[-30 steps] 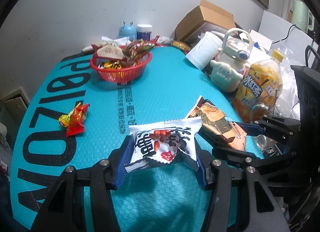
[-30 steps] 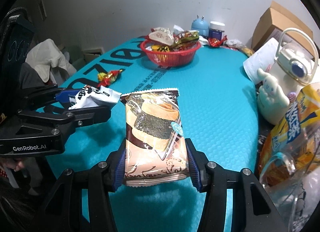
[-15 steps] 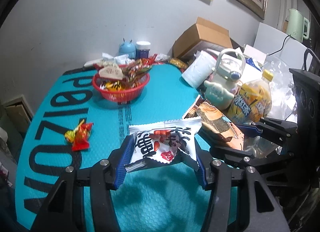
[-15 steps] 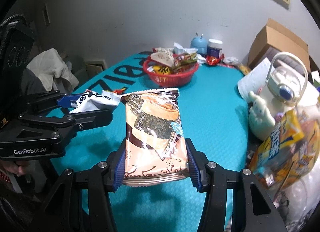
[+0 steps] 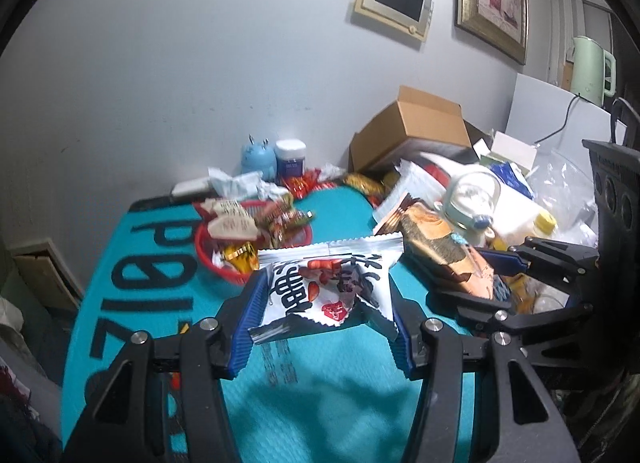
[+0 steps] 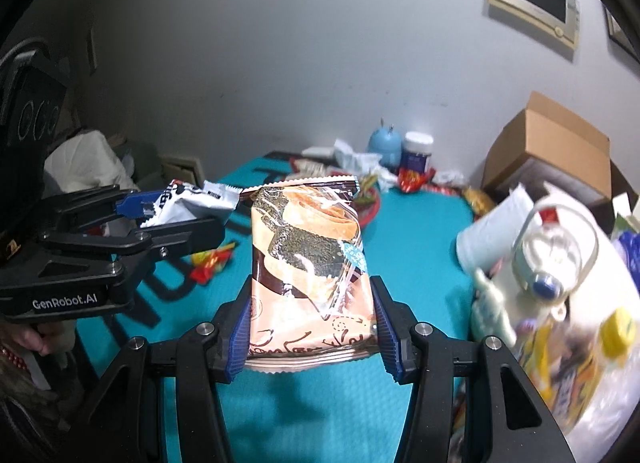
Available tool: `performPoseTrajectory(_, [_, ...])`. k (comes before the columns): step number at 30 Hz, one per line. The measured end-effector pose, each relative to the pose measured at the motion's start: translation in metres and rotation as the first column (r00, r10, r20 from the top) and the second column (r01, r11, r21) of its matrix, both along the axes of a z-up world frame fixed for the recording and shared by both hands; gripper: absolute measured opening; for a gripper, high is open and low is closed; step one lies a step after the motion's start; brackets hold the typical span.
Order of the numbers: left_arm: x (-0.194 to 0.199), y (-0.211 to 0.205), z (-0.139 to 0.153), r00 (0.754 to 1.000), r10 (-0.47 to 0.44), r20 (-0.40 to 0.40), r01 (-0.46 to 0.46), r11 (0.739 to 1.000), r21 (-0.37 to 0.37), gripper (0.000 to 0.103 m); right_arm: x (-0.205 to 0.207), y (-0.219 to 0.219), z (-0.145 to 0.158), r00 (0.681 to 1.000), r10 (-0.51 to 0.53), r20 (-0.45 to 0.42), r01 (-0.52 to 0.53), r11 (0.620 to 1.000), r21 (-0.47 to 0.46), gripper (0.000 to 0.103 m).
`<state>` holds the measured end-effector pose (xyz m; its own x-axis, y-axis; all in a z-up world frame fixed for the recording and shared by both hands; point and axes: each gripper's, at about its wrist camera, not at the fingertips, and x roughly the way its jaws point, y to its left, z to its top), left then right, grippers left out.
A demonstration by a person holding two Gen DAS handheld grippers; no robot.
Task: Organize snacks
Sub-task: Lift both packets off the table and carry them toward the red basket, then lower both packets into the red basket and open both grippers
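My left gripper [image 5: 322, 317] is shut on a white snack packet [image 5: 326, 287] with red and black print, held above the teal table mat [image 5: 320, 399]. To its right, my right gripper [image 6: 308, 327] is shut on a long brown-and-tan snack packet [image 6: 308, 259], also in the air. Each gripper shows in the other's view: the right gripper [image 5: 492, 279] with the brown packet [image 5: 440, 247], the left gripper [image 6: 160, 219] with the white packet [image 6: 192, 203]. A red basket [image 5: 212, 255] full of wrapped snacks stands ahead at the far end. A red-and-yellow candy [image 6: 210, 259] lies on the mat.
Along the right edge stand a white character jug [image 6: 540, 263], a paper roll [image 6: 492, 231], a yellow drink bottle [image 6: 580, 347] and plastic bags. An open cardboard box [image 5: 416, 123], a blue figurine [image 5: 258, 157] and a jar [image 5: 291, 157] crowd the back by the wall.
Both grippers have risen together with their packets still held; the table and basket now sit lower and farther in view, and more wall shows.
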<state>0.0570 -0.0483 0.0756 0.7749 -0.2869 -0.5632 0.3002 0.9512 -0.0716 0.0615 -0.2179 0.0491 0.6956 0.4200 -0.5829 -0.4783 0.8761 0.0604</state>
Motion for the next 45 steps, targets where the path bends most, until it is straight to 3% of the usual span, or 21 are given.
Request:
performPoseTrajectory(15, [0.085, 0.022, 0.029, 0.996, 0.050, 0.070, -0.050, 0.999, 0.006, 0.054, 0.081, 0.019, 0.035, 0.997, -0.059, 0.057, 0.056, 0.997, 0.043, 0.052])
performPoseTrajectory(28, [0.163, 0.038, 0.007, 0.989, 0.135, 0.061, -0.136, 0.991, 0.017, 0.054, 0.175, 0.037, 0.029, 0.993, -0.110, 0.030, 0.108, 0.992, 0.072, 0.052])
performPoseTrajectory(36, [0.194, 0.038, -0.041, 0.988, 0.127, -0.083, -0.119, 0.989, 0.089, 0.054, 0.214, 0.049, 0.002, 0.994, -0.105, 0.001, 0.105, 0.994, 0.038, 0.052])
performPoseTrajectory(45, [0.210, 0.035, -0.075, 0.960, 0.096, -0.261, -0.064, 0.989, 0.130, 0.056, 0.230, 0.056, -0.027, 0.995, -0.064, -0.080, 0.066, 0.997, 0.026, 0.052])
